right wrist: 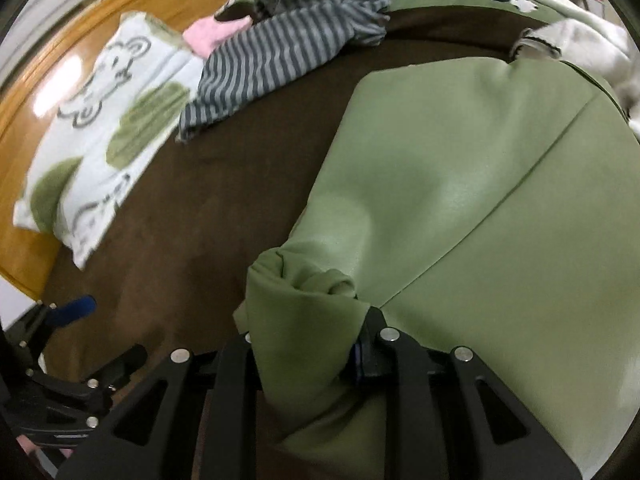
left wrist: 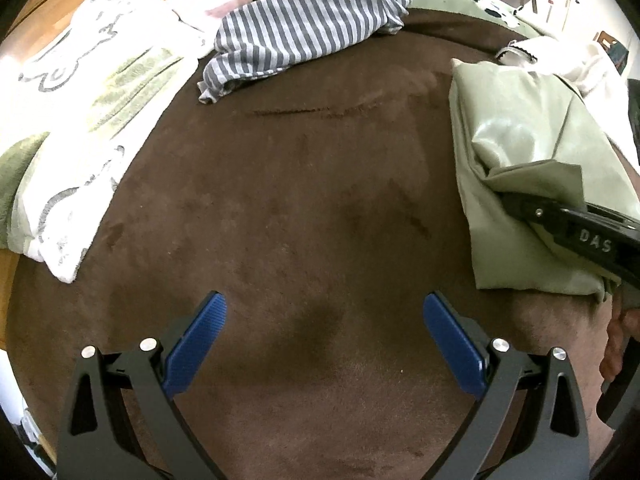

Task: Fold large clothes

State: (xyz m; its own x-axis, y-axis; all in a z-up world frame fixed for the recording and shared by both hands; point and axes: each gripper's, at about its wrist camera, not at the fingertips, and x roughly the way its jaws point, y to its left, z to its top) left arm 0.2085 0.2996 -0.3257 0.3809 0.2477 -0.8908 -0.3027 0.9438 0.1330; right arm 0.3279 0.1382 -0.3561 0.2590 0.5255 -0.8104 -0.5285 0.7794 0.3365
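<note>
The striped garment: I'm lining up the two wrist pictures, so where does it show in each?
Left wrist view: the striped garment lies top centre, bunched on the far edge of the brown blanket.
Right wrist view: the striped garment sits top, left of centre, beyond the green garment.
Shared landmark: the bear-print towel, left of it in both.

Garment (left wrist: 516,128) right on blanket (left wrist: 304,208), striped clothing (left wrist: 304,28) behind, towel (left wrist: 80,112) left

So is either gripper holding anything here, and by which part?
The right gripper is shut on the green garment, pinching a bunched corner at its near edge. The left gripper is open and empty above the brown blanket.
</note>
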